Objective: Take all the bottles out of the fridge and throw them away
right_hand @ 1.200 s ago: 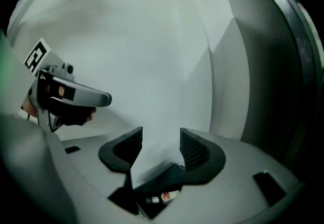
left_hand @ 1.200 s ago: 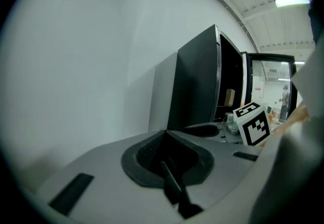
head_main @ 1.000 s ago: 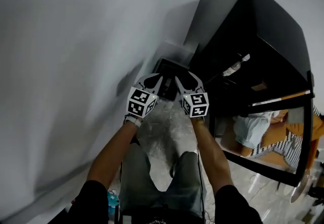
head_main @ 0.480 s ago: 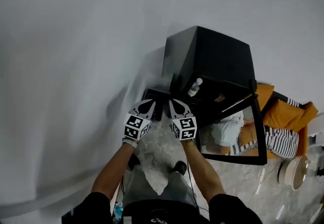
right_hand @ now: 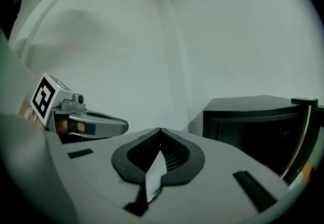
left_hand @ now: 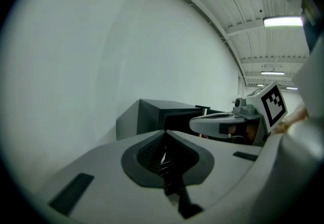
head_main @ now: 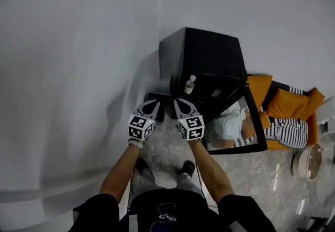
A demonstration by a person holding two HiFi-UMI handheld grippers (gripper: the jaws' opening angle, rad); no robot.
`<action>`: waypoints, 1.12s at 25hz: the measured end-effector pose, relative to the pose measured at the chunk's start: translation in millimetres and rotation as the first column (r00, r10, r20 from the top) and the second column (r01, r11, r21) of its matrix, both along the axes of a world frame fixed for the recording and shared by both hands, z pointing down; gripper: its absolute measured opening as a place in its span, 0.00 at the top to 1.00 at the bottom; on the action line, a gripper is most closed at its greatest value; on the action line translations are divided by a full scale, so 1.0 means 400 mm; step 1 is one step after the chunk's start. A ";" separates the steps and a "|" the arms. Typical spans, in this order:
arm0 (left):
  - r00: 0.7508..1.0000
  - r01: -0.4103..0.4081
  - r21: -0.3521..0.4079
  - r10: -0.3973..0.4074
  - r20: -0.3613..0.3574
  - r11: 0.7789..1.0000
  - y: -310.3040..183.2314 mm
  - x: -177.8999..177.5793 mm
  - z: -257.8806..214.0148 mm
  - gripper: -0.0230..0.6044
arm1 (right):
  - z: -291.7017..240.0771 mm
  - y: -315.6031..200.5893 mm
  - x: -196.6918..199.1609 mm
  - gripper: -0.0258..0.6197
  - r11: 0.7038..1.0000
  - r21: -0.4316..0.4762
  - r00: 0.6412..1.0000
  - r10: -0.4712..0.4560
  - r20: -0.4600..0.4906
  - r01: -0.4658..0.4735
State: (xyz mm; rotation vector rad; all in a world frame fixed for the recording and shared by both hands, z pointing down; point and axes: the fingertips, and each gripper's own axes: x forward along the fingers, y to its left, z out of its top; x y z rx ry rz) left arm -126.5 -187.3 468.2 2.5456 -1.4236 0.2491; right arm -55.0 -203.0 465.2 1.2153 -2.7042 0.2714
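Black fridge [head_main: 201, 55]: it stands on the floor in the corner against the white wall [head_main: 78, 68], ahead of you and a little to your right.
Fridge door [head_main: 235, 126]: it is swung open toward you, and its glass panel mirrors orange and striped shapes.
Bottle [head_main: 190, 84]: clear with a white cap, it stands upright at the front of the open fridge, near the left side and well apart from both your grippers.
Left gripper [head_main: 151, 105]: you hold it out in front of you, pointing toward the wall and the fridge. Its jaws are pressed together with nothing between them.
Right gripper [head_main: 181, 104]: it is just beside your left one and level with it. Its jaws are clenched tip to tip. A pale sliver [right_hand: 154, 175] shows in the seam behind the tips, and you cannot tell what it is.
Dark box [head_main: 156, 101]: it sits on the floor against the wall, left of the fridge, partly covered by your grippers in the head view.
Orange cushions [head_main: 285, 105]: they lie right of the fridge, with striped fabric over them.
Floor [head_main: 167, 147]: pale marble, with your shoes on it below the grippers.
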 end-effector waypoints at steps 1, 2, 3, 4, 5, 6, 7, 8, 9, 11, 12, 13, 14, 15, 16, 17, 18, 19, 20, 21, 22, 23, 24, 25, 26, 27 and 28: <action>1.000 -0.012 0.002 0.012 -0.001 1.000 0.000 0.018 -0.007 0.95 | -0.007 0.005 0.014 0.95 1.000 0.002 1.000 0.007 -0.001 -0.007; 1.000 -0.026 0.005 0.026 0.000 1.000 -0.001 0.036 -0.013 0.95 | -0.014 0.009 0.029 0.95 1.000 0.004 1.000 0.014 -0.003 -0.014; 0.999 -0.042 0.008 0.042 0.002 0.999 -0.002 0.056 -0.019 0.95 | -0.020 0.012 0.045 0.95 1.000 0.006 1.000 0.023 -0.005 -0.023; 0.998 -0.058 0.012 0.058 0.004 0.998 -0.004 0.078 -0.026 0.95 | -0.026 0.016 0.063 0.95 0.999 0.009 0.999 0.032 -0.006 -0.032; 0.997 -0.076 0.017 0.076 0.006 0.997 -0.006 0.100 -0.033 0.95 | -0.031 0.019 0.083 0.95 0.999 0.011 0.999 0.044 -0.008 -0.044; 0.996 -0.093 0.022 0.093 0.007 0.995 -0.007 0.124 -0.041 0.95 | -0.036 0.022 0.105 0.95 0.998 0.013 0.998 0.056 -0.009 -0.056; 0.994 -0.110 0.026 0.109 0.008 0.994 -0.008 0.147 -0.049 0.95 | -0.041 0.026 0.129 0.95 0.997 0.014 0.997 0.070 -0.011 -0.070; 0.992 -0.125 0.031 0.125 0.008 0.992 -0.007 0.171 -0.057 0.95 | -0.046 0.031 0.154 0.95 0.996 0.016 0.996 0.085 -0.012 -0.085; 0.990 -0.139 0.035 0.139 0.009 0.990 -0.007 0.193 -0.063 0.95 | -0.051 0.035 0.180 0.95 0.995 0.018 0.995 0.101 -0.013 -0.100; 0.986 -0.167 0.043 0.167 0.010 0.985 -0.006 0.237 -0.075 0.95 | -0.060 0.044 0.232 0.95 0.991 0.022 0.991 0.133 -0.014 -0.133; 0.983 -0.182 0.046 0.181 0.011 0.982 -0.006 0.260 -0.079 0.95 | -0.063 0.047 0.259 0.95 0.989 0.024 0.989 0.149 -0.015 -0.149; 0.981 -0.195 0.048 0.195 0.012 0.980 -0.006 0.282 -0.082 0.95 | -0.065 0.050 0.285 0.95 0.986 0.025 0.986 0.164 -0.018 -0.164; 0.978 -0.208 0.050 0.208 0.013 0.977 -0.006 0.305 -0.083 0.95 | -0.066 0.053 0.311 0.95 0.984 0.025 0.984 0.179 -0.022 -0.178; 0.976 -0.220 0.051 0.219 0.014 0.974 -0.005 0.327 -0.083 0.95 | -0.066 0.056 0.335 0.95 0.981 0.026 0.981 0.192 -0.025 -0.191; 0.973 -0.230 0.051 0.230 0.015 0.972 -0.004 0.349 -0.082 0.95 | -0.065 0.059 0.359 0.95 0.979 0.027 0.979 0.204 -0.027 -0.203; 0.970 -0.241 0.049 0.241 0.015 0.969 -0.003 0.369 -0.081 0.95 | -0.065 0.062 0.381 0.95 0.976 0.027 0.976 0.215 -0.030 -0.214; 0.968 -0.252 0.047 0.252 0.015 0.967 -0.001 0.388 -0.079 0.95 | -0.064 0.065 0.401 0.95 0.974 0.027 0.974 0.226 -0.033 -0.225; 0.965 -0.263 0.045 0.263 0.015 0.964 0.000 0.405 -0.077 0.95 | -0.064 0.066 0.420 0.95 0.971 0.027 0.971 0.236 -0.034 -0.236; 0.962 -0.274 0.044 0.274 0.016 0.961 0.000 0.420 -0.075 0.95 | -0.064 0.067 0.436 0.95 0.969 0.027 0.969 0.245 -0.034 -0.245; 0.959 -0.284 0.043 0.283 0.018 0.958 0.001 0.433 -0.073 0.95 | -0.062 0.068 0.451 0.95 0.967 0.027 0.967 0.253 -0.034 -0.253; 0.956 -0.292 0.042 0.292 0.020 0.955 0.002 0.445 -0.071 0.95 | -0.060 0.069 0.464 0.95 0.965 0.026 0.965 0.260 -0.034 -0.259; 0.954 -0.299 0.041 0.298 0.023 0.953 0.003 0.456 -0.068 0.95 | -0.057 0.070 0.476 0.95 0.964 0.024 0.963 0.266 -0.035 -0.265; 0.953 -0.304 0.039 0.303 0.025 0.952 0.003 0.464 -0.065 0.95 | -0.054 0.071 0.487 0.95 0.962 0.022 0.962 0.271 -0.035 -0.270; 0.951 -0.308 0.036 0.307 0.027 0.951 0.004 0.471 -0.062 0.95 | -0.050 0.072 0.495 0.95 0.961 0.020 0.961 0.275 -0.035 -0.274; 0.951 -0.310 0.033 0.309 0.028 0.950 0.004 0.476 -0.058 0.95 | -0.046 0.073 0.501 0.95 0.961 0.017 0.960 0.277 -0.035 -0.277; 0.950 -0.311 0.031 0.311 0.029 0.950 0.004 0.480 -0.055 0.95 | -0.042 0.072 0.505 0.95 0.961 0.014 0.960 0.278 -0.035 -0.278; 0.950 -0.312 0.028 0.311 0.029 0.950 0.003 0.484 -0.052 0.95 | -0.037 0.071 0.508 0.95 0.961 0.011 0.960 0.278 -0.035 -0.278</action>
